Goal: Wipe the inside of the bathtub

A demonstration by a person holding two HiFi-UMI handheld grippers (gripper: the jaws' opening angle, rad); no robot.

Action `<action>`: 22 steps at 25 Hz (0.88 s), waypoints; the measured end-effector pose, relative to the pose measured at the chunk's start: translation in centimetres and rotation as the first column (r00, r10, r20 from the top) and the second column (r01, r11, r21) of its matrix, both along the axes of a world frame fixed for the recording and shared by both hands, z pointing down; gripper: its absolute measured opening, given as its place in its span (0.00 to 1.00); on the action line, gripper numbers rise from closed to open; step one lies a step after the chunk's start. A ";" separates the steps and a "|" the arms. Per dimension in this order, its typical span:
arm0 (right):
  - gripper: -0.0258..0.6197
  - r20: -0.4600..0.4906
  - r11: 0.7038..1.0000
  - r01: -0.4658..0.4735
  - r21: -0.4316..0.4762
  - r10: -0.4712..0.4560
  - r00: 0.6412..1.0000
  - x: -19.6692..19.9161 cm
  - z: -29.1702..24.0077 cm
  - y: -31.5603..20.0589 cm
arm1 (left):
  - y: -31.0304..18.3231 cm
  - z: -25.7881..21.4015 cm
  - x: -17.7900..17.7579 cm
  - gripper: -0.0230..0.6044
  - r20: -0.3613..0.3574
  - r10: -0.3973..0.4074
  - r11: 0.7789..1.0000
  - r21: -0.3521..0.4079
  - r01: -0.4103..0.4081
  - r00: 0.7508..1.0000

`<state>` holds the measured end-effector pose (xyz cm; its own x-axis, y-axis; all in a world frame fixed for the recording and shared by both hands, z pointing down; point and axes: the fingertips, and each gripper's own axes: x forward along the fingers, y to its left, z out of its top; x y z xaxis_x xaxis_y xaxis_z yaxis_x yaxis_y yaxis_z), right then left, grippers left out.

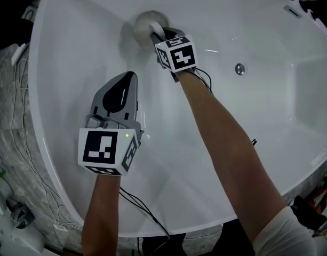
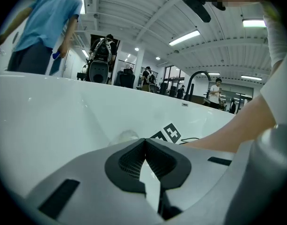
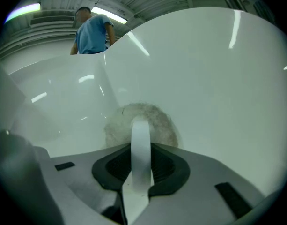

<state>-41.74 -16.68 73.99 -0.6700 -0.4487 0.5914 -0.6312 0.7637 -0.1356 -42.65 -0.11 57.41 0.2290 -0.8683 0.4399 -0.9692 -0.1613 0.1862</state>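
The white bathtub (image 1: 270,105) fills the head view. A round, fluffy grey wiping pad (image 1: 144,23) lies against the tub's far inner wall. My right gripper (image 1: 162,36) is shut on the pad's white strap (image 3: 141,139), and the pad (image 3: 159,121) shows just past the jaws in the right gripper view. Lower left, my left gripper (image 1: 128,79) hovers over the tub's inner side with its jaws shut and nothing in them. In the left gripper view the left gripper (image 2: 144,142) points toward the pad (image 2: 124,136) and the right gripper's marker cube (image 2: 167,133).
A round metal fitting (image 1: 239,69) sits on the tub wall to the right. Thin cables (image 1: 24,121) trail over the marble ledge at left. A black tap (image 2: 197,78) stands beyond the far rim. A person in a blue shirt (image 2: 45,27) stands by the tub.
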 end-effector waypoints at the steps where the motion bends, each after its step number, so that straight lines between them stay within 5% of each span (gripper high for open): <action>1: 0.19 0.000 1.000 -0.004 0.001 0.004 1.000 0.3 -0.1 0.0 | 0.0 -0.1 0.2 0.06 -0.001 0.000 1.000 0.001 0.000 1.000; 22: 0.19 -0.023 0.996 -0.084 0.015 0.085 0.996 12.9 -1.2 -4.0 | -1.7 -0.9 8.8 0.06 0.022 0.033 0.999 -0.003 -0.033 0.999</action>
